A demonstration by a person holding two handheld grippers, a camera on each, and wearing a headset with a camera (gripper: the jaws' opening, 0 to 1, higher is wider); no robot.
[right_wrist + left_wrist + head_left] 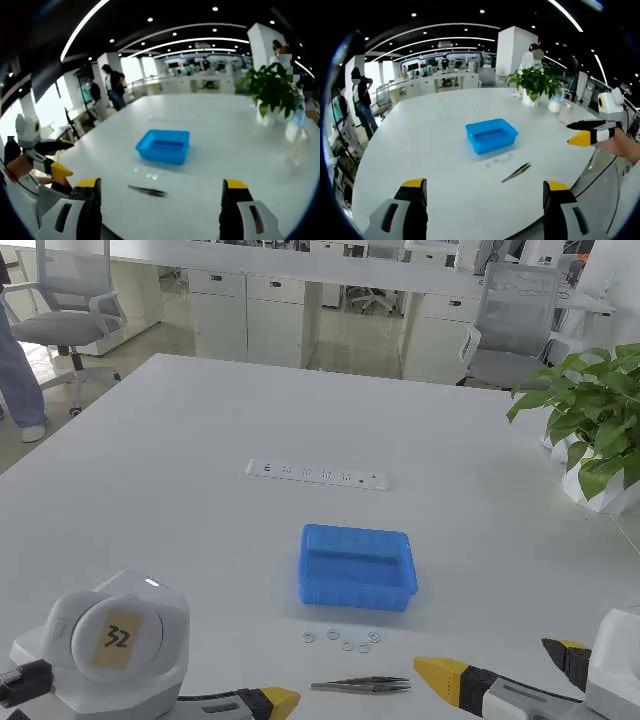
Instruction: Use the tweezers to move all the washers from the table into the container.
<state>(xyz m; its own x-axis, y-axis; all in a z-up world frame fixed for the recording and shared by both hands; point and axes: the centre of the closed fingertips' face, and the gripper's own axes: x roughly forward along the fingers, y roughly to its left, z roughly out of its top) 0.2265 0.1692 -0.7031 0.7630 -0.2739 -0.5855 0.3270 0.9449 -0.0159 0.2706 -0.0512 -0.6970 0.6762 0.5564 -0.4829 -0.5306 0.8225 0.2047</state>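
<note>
I'm at the start: my left gripper [484, 186] and right gripper [160, 183] both stand wide apart, empty. The tweezers [360, 684] lie nearest me, just short of the washers [340, 639], perhaps five, clustered near the blue container [357, 566]. Next, I judge, comes clamping onto the tweezers.

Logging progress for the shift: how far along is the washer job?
Nothing looks done: the washers lie on the table before the blue container, which looks empty. Nothing in hand: the tweezers lie on the table; left gripper and right gripper are open. Left: grasp the tweezers, move every washer.
</note>
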